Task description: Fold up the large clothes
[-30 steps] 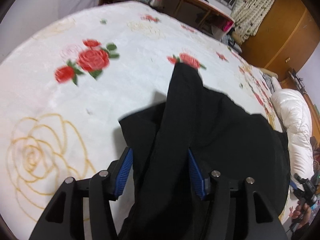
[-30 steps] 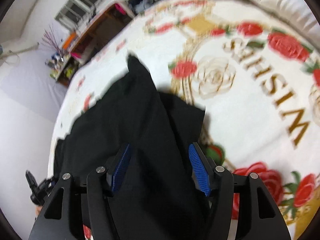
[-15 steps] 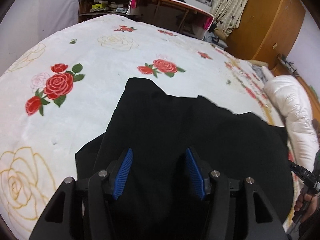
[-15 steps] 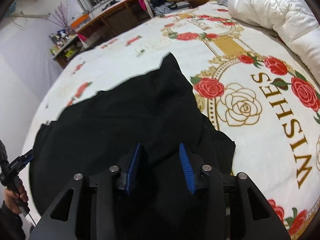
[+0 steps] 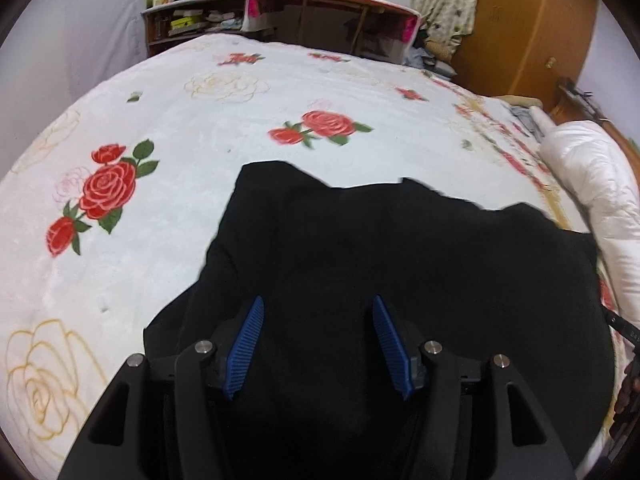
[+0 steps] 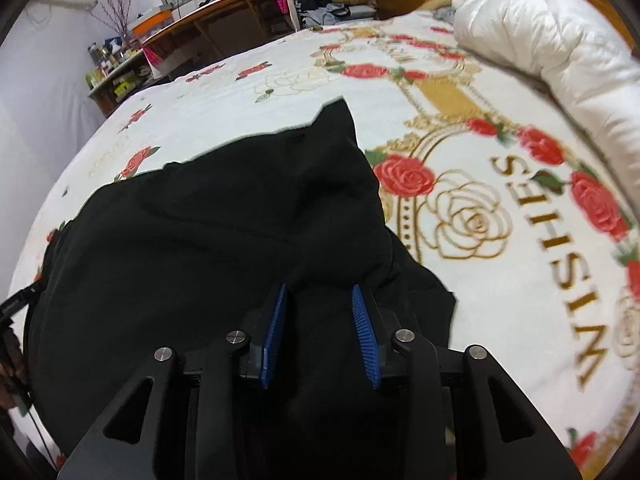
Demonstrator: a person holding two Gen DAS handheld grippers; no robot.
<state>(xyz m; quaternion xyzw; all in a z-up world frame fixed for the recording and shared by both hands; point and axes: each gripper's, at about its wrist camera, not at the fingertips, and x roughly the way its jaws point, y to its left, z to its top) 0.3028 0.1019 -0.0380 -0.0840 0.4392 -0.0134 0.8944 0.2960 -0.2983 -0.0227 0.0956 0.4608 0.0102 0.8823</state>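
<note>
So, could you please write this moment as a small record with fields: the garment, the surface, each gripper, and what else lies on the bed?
garment: black garment, spread on the bed, far edge uneven
surface: white blanket with red roses and gold lettering
left gripper: jaws apart, black cloth between them
right gripper: jaws narrower, a fold of the cloth between the pads
also on bed: white duvet, bunched beside the garment

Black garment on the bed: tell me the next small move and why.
Probably lift both grippers clear and check the fold. The black garment lies spread on the floral blanket, the left gripper gapes over it, and the right gripper has cloth bunched between its pads.
</note>
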